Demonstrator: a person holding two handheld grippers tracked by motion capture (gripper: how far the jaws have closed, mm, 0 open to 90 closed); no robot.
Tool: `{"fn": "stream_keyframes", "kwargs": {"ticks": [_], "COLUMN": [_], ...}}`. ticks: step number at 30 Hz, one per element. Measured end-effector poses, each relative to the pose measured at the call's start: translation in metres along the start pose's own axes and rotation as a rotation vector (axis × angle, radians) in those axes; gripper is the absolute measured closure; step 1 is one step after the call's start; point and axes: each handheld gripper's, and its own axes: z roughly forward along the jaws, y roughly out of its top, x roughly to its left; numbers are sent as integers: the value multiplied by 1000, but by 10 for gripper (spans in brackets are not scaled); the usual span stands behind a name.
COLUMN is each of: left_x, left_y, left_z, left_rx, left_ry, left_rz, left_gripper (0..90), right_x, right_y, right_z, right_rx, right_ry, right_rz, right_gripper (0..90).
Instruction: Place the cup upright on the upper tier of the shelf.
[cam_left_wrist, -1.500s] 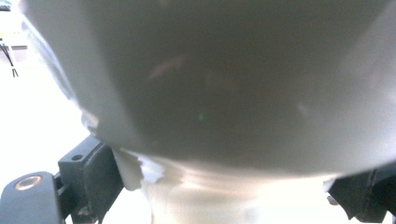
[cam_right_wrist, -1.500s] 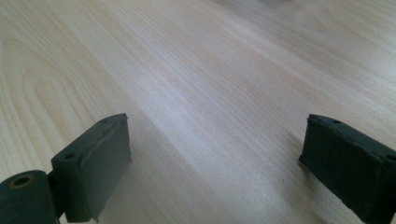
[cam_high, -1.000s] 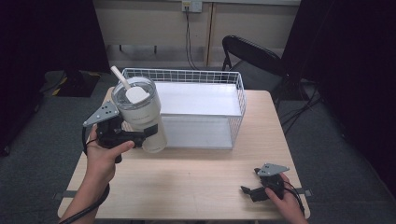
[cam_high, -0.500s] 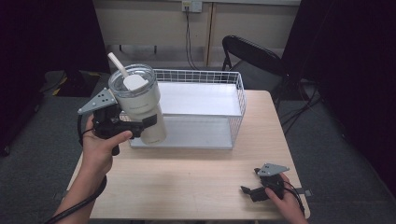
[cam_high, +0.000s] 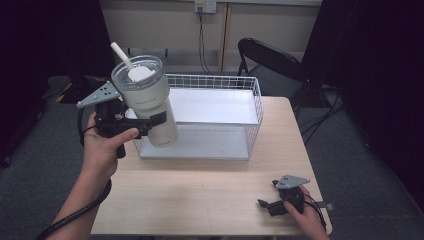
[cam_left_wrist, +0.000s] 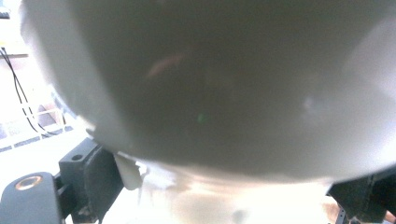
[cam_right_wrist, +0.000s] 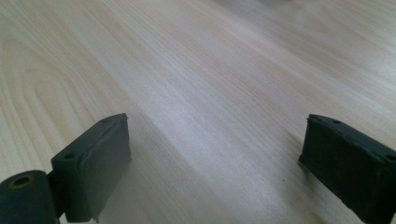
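A large cream tumbler with a clear lid and a white straw hangs tilted in the air above the left end of a white wire basket. My left gripper is shut on the tumbler's body, its jaws on either side. In the left gripper view the tumbler looms close and blurred between the black jaws. My right gripper rests low at the table's front right corner. Its jaws stand wide open over bare wood in the right gripper view.
The wire basket has a white floor and sits at the back of the light wooden table. A black chair stands behind the table. Dark curtains close both sides.
My left gripper has lifted the tumbler up and slightly left, from table level beside the basket to above its left end. The right gripper has stayed put.
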Motion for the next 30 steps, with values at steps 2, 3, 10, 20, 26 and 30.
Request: {"fn": "stream_keyframes", "kwargs": {"ticks": [2,3,10,20,26,30], "left_x": [0,1,2,3,6,7], "left_y": [3,4,13,25,29,32], "left_z": [0,0,4,9,12,13], "left_rx": [0,0,-9,-10,-6,-9], "left_ry": [1,0,5,13,25,32], "left_rz": [4,5,-2,0,-1,1], "left_gripper": [100,100,100,100,100,100], "right_x": [0,0,0,0,0,0], "right_y": [0,0,0,0,0,0], "right_z": [0,0,0,0,0,0], "right_rx": [0,0,0,0,0,0], "right_ry": [0,0,0,0,0,0], "right_rz": [0,0,0,0,0,0], "right_gripper": [76,76,76,76,76,76]}}
